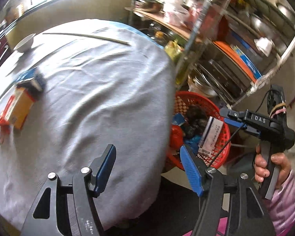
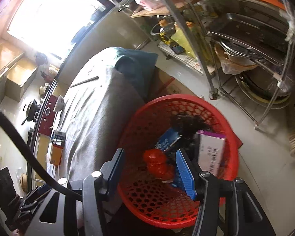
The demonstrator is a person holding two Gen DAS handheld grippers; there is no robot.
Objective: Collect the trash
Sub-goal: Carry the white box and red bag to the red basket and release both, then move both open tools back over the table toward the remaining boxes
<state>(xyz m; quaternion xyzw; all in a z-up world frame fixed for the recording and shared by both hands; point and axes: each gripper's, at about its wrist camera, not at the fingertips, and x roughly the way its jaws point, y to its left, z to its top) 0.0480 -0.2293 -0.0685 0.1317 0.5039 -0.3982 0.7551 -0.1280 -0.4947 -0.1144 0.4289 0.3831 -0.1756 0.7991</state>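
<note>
A red mesh basket (image 2: 188, 106) stands on the floor beside the cloth-covered table (image 1: 100, 82). It holds a white and purple box (image 2: 210, 153), a crumpled red wrapper (image 2: 157, 163), a blue packet (image 2: 167, 140) and dark scraps. My right gripper (image 2: 150, 171) hangs open above the basket with nothing between its fingers; a hand holds it at the right of the left wrist view (image 1: 229, 117). My left gripper (image 1: 147, 167) is open and bare over the table's near edge. An orange carton (image 1: 17, 106) and a dark blue box (image 1: 32, 80) lie on the table's left side.
A white bowl (image 1: 24, 43) and a thin stick (image 1: 88, 36) lie at the table's far side. A metal rack (image 1: 236, 59) crowded with pans and packets stands behind the basket. A cardboard box (image 2: 167, 82) sits on the floor by the table.
</note>
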